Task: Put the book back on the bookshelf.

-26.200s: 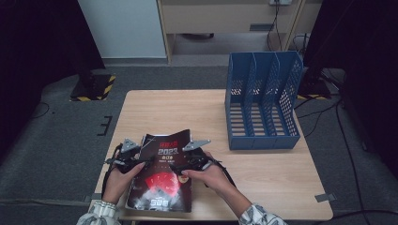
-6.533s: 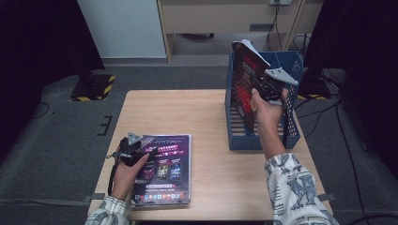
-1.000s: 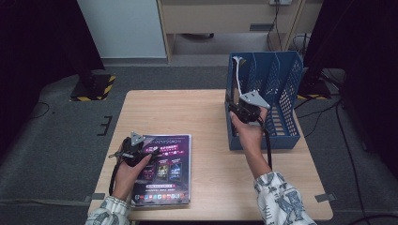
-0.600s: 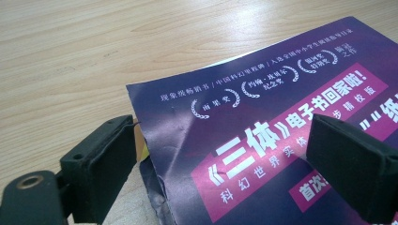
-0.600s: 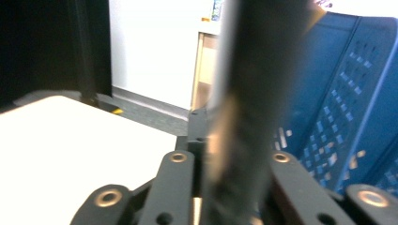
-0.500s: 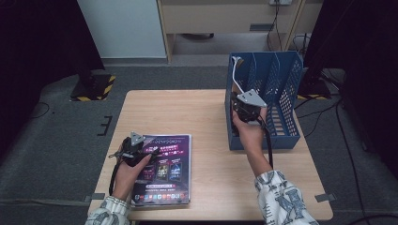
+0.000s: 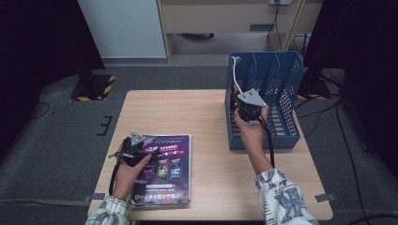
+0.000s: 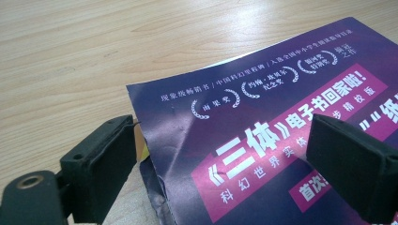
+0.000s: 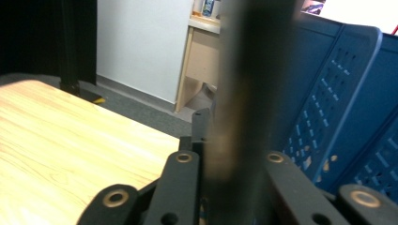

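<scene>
A purple magazine (image 7: 164,173) lies flat at the table's front left. My left gripper (image 7: 144,150) rests at its near-left corner, open. In the left gripper view the gripper's (image 8: 220,140) jaws stand wide apart, one off the magazine's (image 8: 263,93) edge and one over the cover. A second magazine (image 7: 236,75) stands on edge in the leftmost slot of the blue file rack (image 7: 281,136). My right gripper (image 7: 240,97) is shut on it, its jaws having just closed. In the right gripper view the gripper (image 9: 230,159) clamps the dark upright edge (image 9: 248,70) beside the rack (image 9: 338,93).
The wooden table (image 7: 187,112) has bare room between the flat magazine and the rack. The rack's other slots stand to the right of the held magazine. Beyond the table are grey floor, a white panel (image 7: 122,28) and a wooden cabinet (image 7: 225,18).
Earlier both grippers held the red-black magazine over the purple one, then the right one carried it above the rack. Now it stands low in the left slot. Over the last second neither hand moved.
</scene>
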